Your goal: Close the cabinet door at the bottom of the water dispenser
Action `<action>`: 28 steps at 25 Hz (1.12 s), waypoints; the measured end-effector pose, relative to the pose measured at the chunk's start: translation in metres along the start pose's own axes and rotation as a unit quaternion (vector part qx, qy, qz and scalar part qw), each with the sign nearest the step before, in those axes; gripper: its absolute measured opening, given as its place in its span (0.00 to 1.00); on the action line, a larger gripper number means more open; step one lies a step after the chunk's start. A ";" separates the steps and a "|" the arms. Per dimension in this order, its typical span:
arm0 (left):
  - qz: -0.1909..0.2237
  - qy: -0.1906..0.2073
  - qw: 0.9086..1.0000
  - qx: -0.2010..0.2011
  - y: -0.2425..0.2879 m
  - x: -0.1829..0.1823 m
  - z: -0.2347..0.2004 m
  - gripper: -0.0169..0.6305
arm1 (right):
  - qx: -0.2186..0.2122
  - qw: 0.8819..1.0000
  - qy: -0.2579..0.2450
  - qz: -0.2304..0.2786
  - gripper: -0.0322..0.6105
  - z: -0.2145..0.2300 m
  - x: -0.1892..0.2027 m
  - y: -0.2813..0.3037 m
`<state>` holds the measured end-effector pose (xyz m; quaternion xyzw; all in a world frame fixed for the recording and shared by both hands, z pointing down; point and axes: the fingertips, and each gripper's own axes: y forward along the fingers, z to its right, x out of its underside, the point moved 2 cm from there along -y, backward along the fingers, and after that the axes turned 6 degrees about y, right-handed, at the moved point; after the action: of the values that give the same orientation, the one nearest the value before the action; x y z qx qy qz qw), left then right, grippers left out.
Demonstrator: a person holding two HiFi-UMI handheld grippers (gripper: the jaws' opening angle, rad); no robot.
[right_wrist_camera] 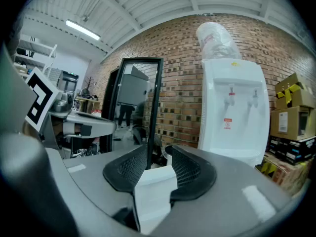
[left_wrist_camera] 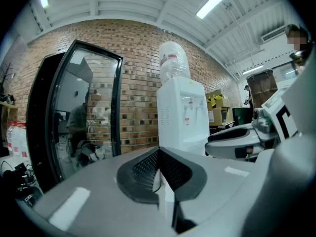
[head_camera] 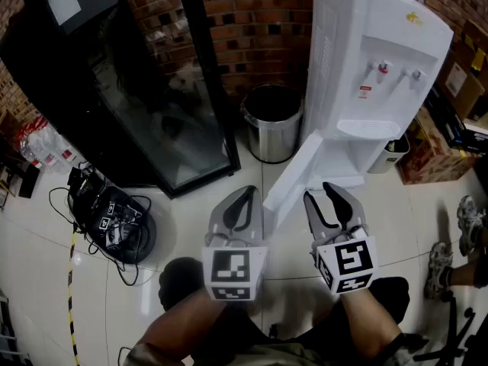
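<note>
Door: the cabinet door (head_camera: 293, 170) is swung wide open from the base of the water dispenser (head_camera: 381, 59). Its free edge is turned out over the tiled floor (head_camera: 191, 227) toward the person.
Dispenser: it is stood against the brick wall (head_camera: 252, 21). A steel bin (head_camera: 272, 120) is set just beside it, and a black glass-fronted cooler (head_camera: 145, 90) farther left. A bottle (right_wrist_camera: 215, 38) is carried upside down on its top.
Left tongs: the left tongs (head_camera: 245, 197) are held just left of the door's free edge in the head view. Their jaws are brought together at the tips and nothing is gripped. A white sliver is seen through the slit lower down in the left gripper view.
Right tongs: the right tongs (head_camera: 320, 191) are held just right of the door. Their jaws are spread apart, and in the right gripper view the white door panel is seen in the gap between them. Whether the pads touch it cannot be told.
Door and tongs: in the head view the free edge is placed between the two pairs of tongs, near both.
</note>
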<state>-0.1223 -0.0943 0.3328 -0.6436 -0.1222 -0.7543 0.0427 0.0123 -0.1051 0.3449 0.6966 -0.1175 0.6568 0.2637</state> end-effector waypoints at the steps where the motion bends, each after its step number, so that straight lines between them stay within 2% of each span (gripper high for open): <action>1: -0.001 -0.001 1.000 -0.001 0.002 0.001 -0.003 0.03 | -0.004 1.000 -0.004 -0.006 0.29 -0.004 0.004 0.006; 7: -0.004 -0.003 1.000 -0.006 0.007 0.004 -0.015 0.03 | -0.049 0.998 -0.020 -0.038 0.32 -0.040 0.028 0.042; 12: -0.011 -0.003 1.000 -0.011 0.008 0.009 -0.022 0.03 | -0.084 0.992 -0.063 -0.074 0.32 -0.070 0.052 0.062; 19: -0.013 0.002 1.000 -0.012 0.005 0.012 -0.025 0.03 | -0.084 0.984 -0.104 -0.116 0.32 -0.081 0.083 0.081; 24: -0.016 0.002 1.000 -0.012 0.005 0.015 -0.027 0.03 | -0.076 0.976 -0.142 -0.147 0.26 -0.080 0.102 0.088; 28: -0.012 -0.001 1.000 -0.006 0.006 0.012 -0.024 0.03 | -0.073 0.975 -0.148 -0.151 0.25 -0.076 0.105 0.079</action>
<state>-0.1458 -0.1049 0.3418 -0.6428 -0.1254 -0.7551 0.0301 -0.0812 -0.1125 0.4639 0.7747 -0.0966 0.4888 0.3893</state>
